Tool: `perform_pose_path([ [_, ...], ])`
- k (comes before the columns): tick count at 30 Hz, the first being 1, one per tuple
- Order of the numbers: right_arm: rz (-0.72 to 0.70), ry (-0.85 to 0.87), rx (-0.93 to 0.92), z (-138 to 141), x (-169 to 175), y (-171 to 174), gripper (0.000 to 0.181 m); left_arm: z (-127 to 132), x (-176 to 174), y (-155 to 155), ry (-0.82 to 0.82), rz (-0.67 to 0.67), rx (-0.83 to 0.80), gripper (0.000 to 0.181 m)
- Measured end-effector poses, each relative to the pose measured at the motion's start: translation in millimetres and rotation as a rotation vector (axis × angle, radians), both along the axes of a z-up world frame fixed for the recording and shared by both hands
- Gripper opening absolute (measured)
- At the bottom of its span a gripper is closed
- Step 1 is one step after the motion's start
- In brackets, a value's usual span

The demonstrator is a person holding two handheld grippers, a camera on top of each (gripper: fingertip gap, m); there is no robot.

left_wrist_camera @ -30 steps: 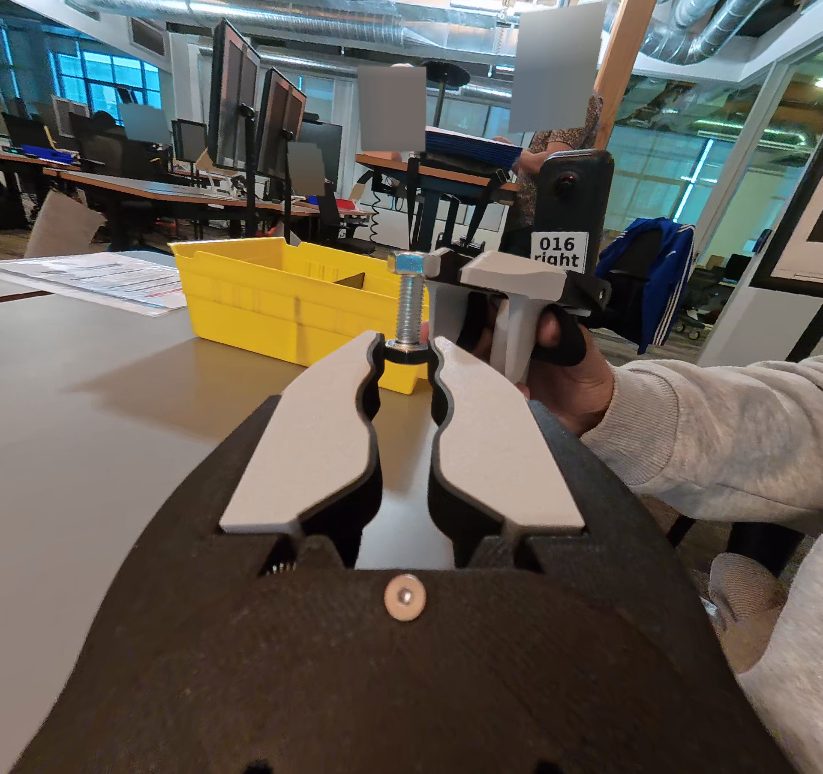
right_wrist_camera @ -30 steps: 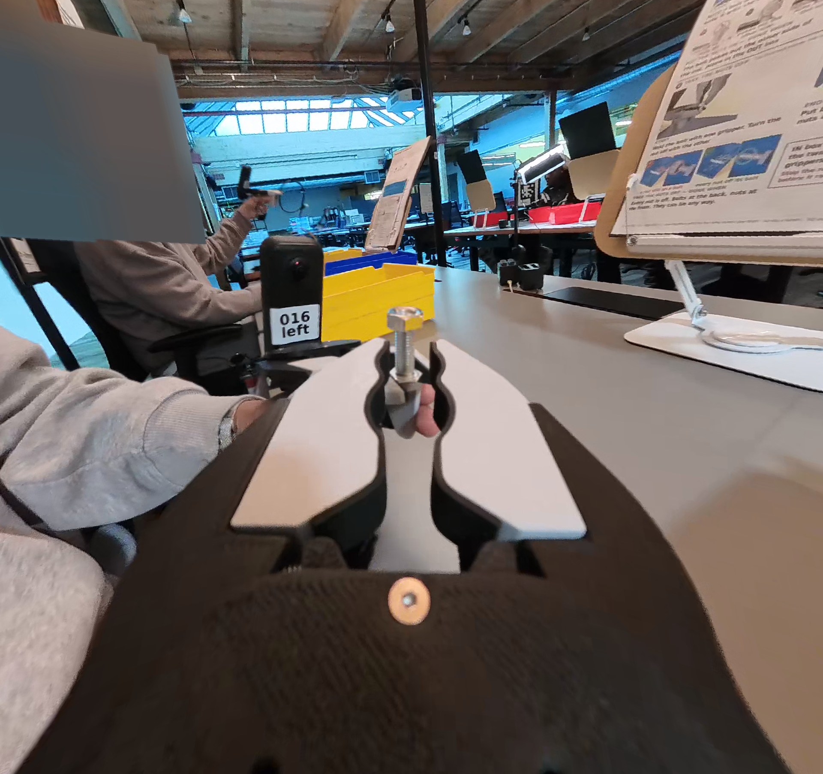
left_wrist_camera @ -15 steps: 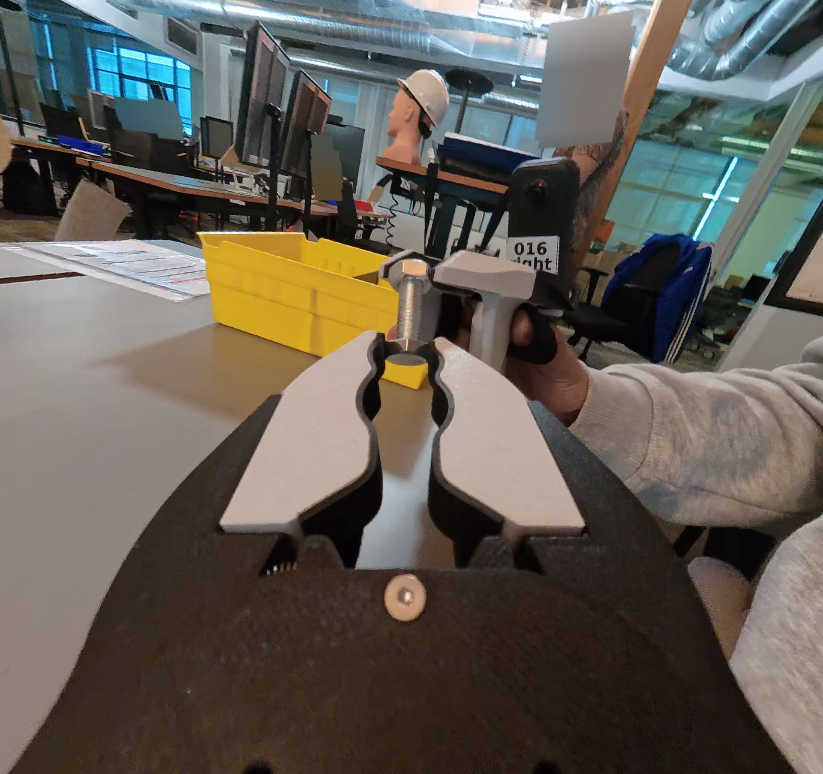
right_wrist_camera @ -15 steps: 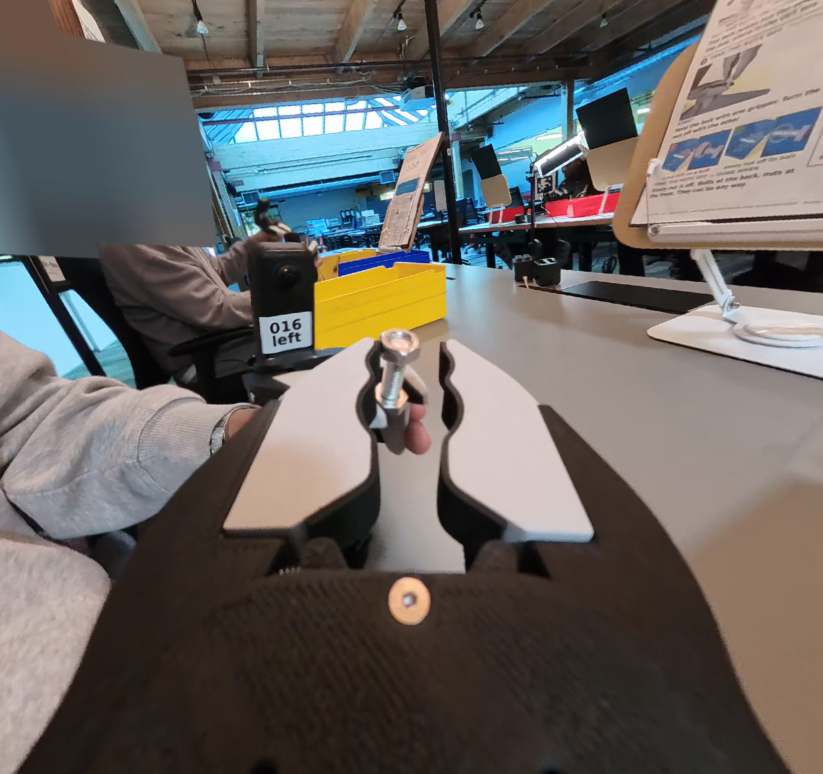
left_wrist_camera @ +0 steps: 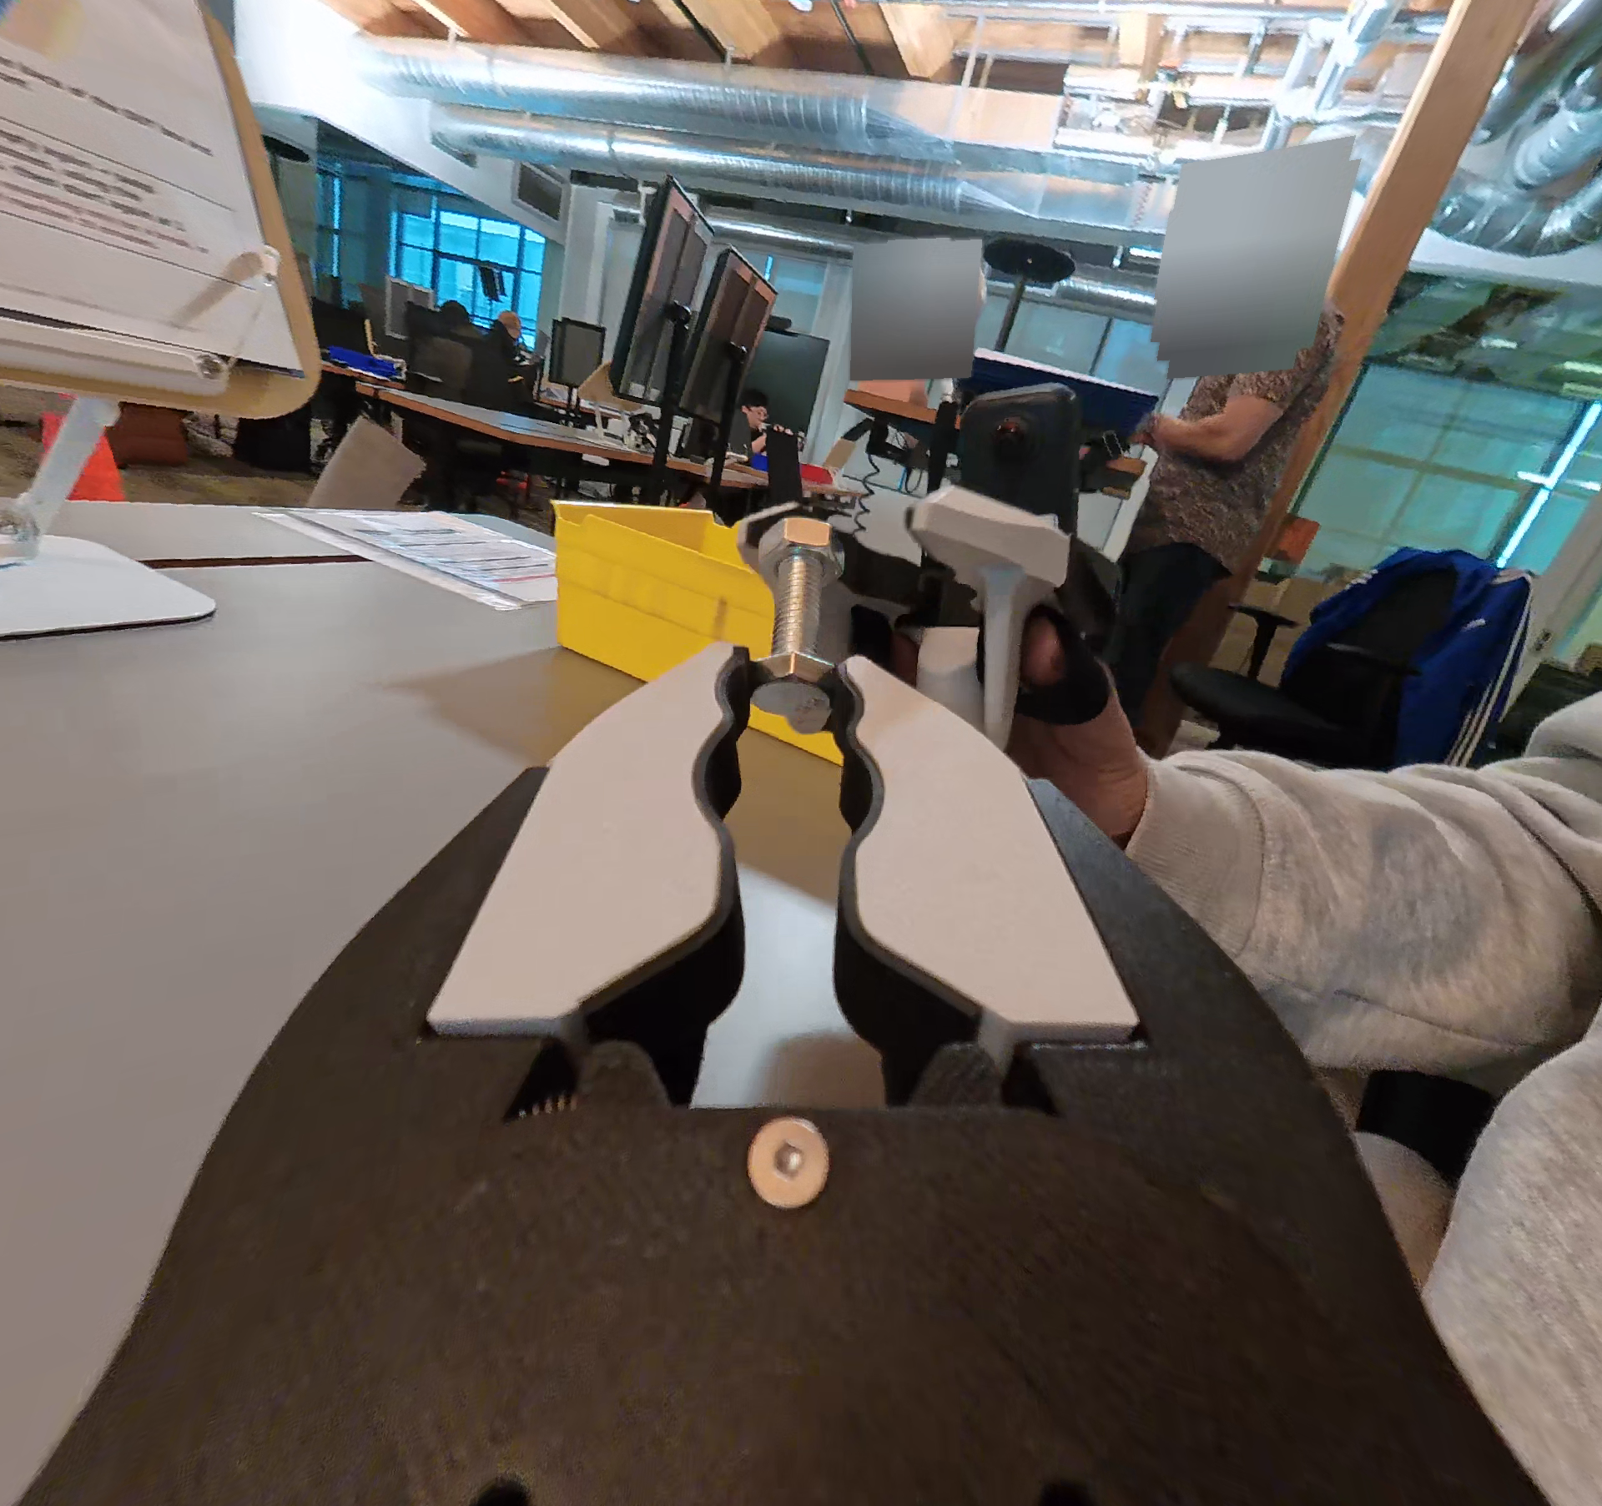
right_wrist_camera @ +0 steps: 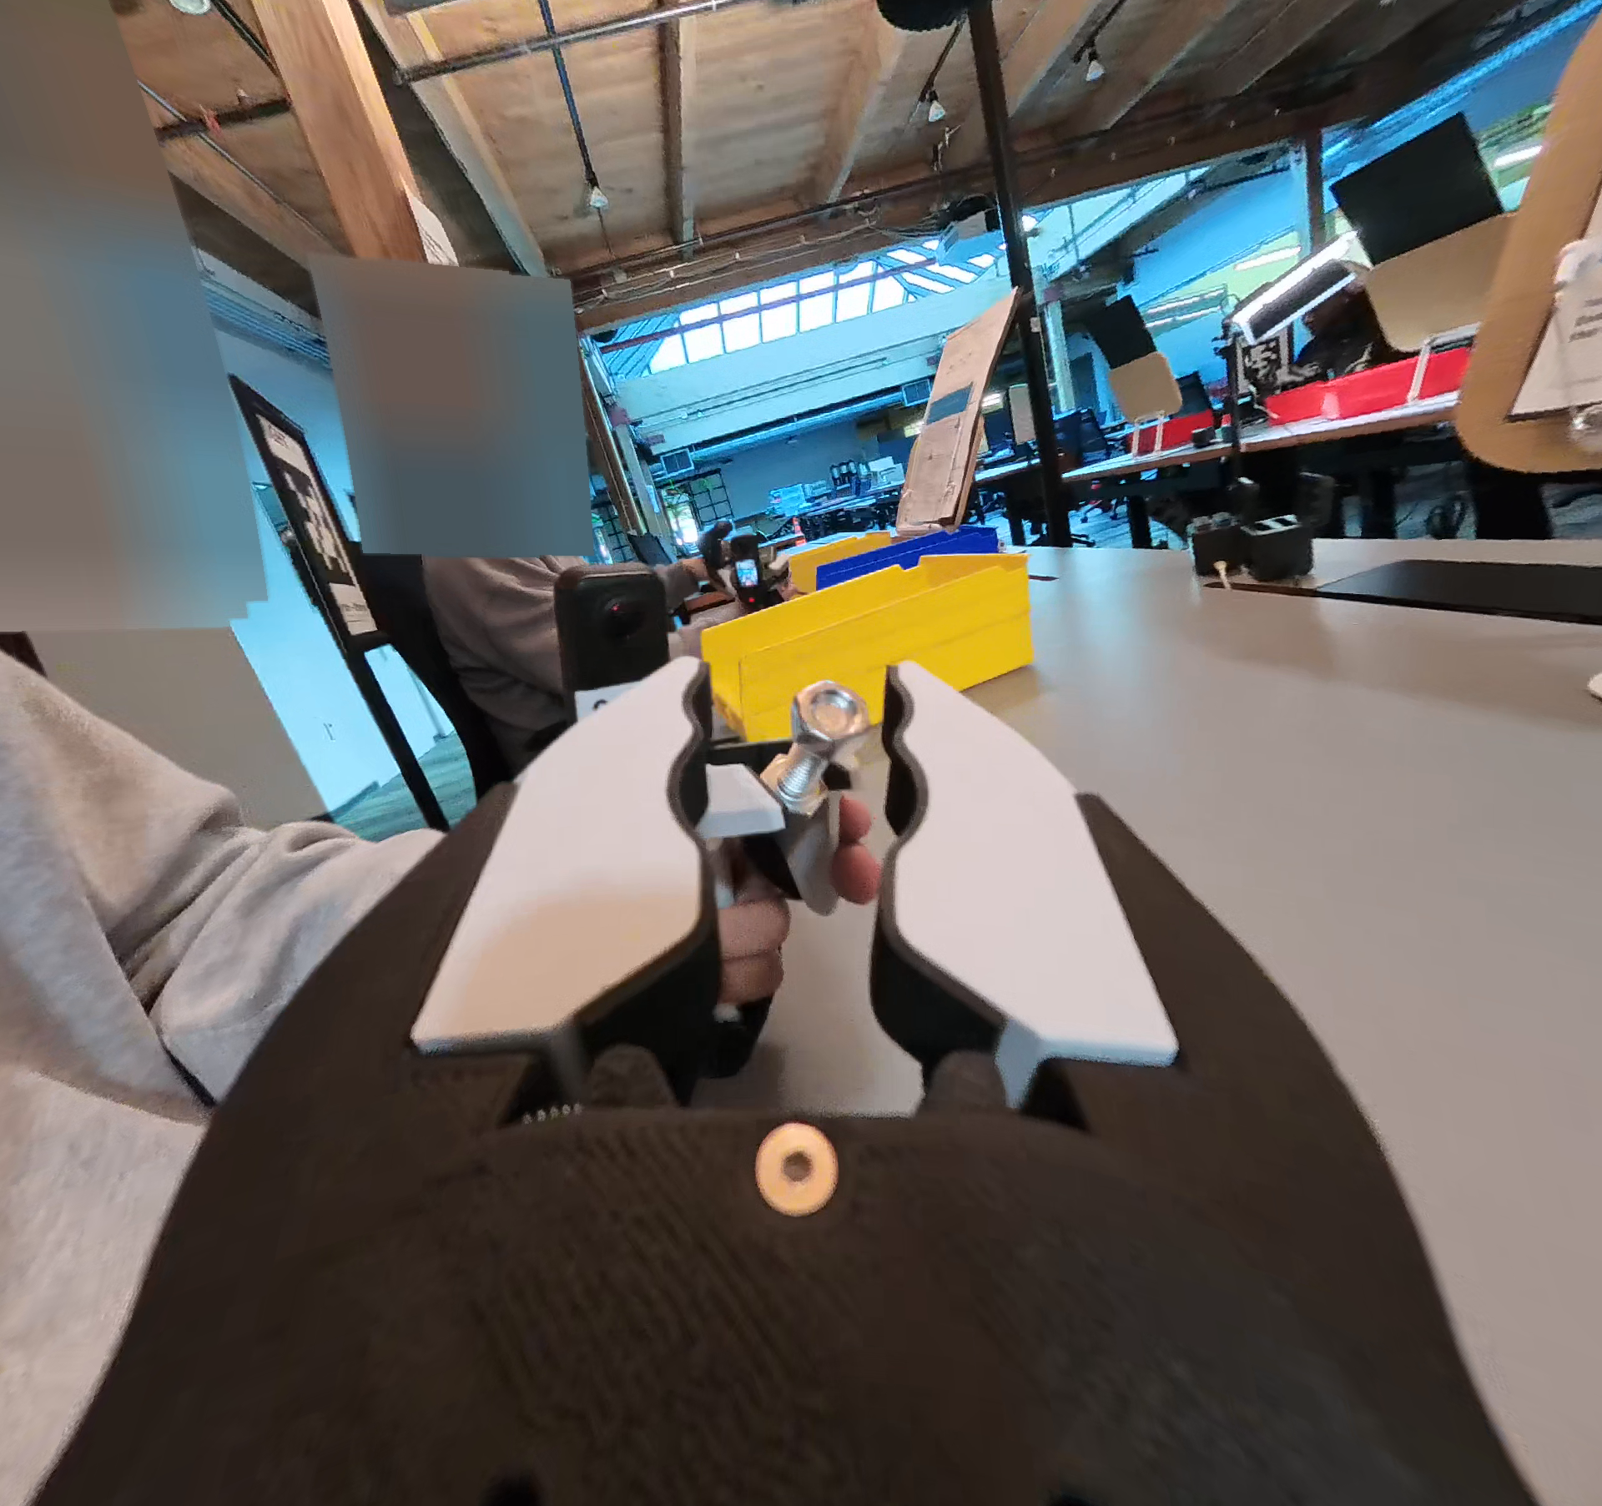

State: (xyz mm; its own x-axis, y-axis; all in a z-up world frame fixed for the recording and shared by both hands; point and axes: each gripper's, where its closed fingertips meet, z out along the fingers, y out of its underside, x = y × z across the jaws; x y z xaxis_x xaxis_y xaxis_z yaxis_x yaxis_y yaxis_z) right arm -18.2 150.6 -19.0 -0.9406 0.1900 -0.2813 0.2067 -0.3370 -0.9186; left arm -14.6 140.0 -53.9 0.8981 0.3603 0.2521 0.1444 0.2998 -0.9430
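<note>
My left gripper [left_wrist_camera: 789,684] is shut on the lower hex end of a silver bolt [left_wrist_camera: 796,606] and holds it above the grey table [left_wrist_camera: 217,771]. The threaded shaft points up and ends in a second hex piece [left_wrist_camera: 793,545]. In the right wrist view the bolt [right_wrist_camera: 819,740] leans between the tips of my right gripper [right_wrist_camera: 793,684], which is open with its fingers clear of the upper hex piece. The left gripper's grey fingers [right_wrist_camera: 737,810] show just below the bolt. The right gripper's fingers [left_wrist_camera: 988,545] show behind the bolt in the left wrist view.
A yellow bin [left_wrist_camera: 641,589] stands on the table just beyond the grippers; it also shows in the right wrist view [right_wrist_camera: 867,649], with a blue bin [right_wrist_camera: 919,550] behind it. A document stand [left_wrist_camera: 130,164] is at the left. Small black devices [right_wrist_camera: 1248,545] sit farther back. Less than 4 cm separates the two grippers' tips.
My right gripper was closed around the bolt's upper end; it has opened wide and let go. The left gripper still grips the lower end, and both views have tilted upward.
</note>
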Motion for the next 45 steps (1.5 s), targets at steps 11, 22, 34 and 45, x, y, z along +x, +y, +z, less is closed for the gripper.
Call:
perform_pose_path([
  [11, 0.102, -0.107, 0.068, -17.9, -2.0, -32.9, 0.019, -1.2, 4.7, -9.8, -0.024, 0.010, 0.015, 0.018],
  [22, 0.020, 0.035, 0.187, -23.2, 2.8, -25.4, 0.017, -20.1, 5.8, 18.7, -0.073, -0.080, -0.115, 0.018],
  [34, -0.154, 0.058, 0.172, -18.5, 1.0, 15.7, 0.032, -16.7, 4.7, 53.4, -0.018, -0.156, -0.119, 0.018],
  [45, -0.227, 0.075, 0.153, -14.4, -2.0, 38.5, 0.017, -9.5, 2.8, 54.0, -0.010, -0.160, -0.074, 0.018],
])
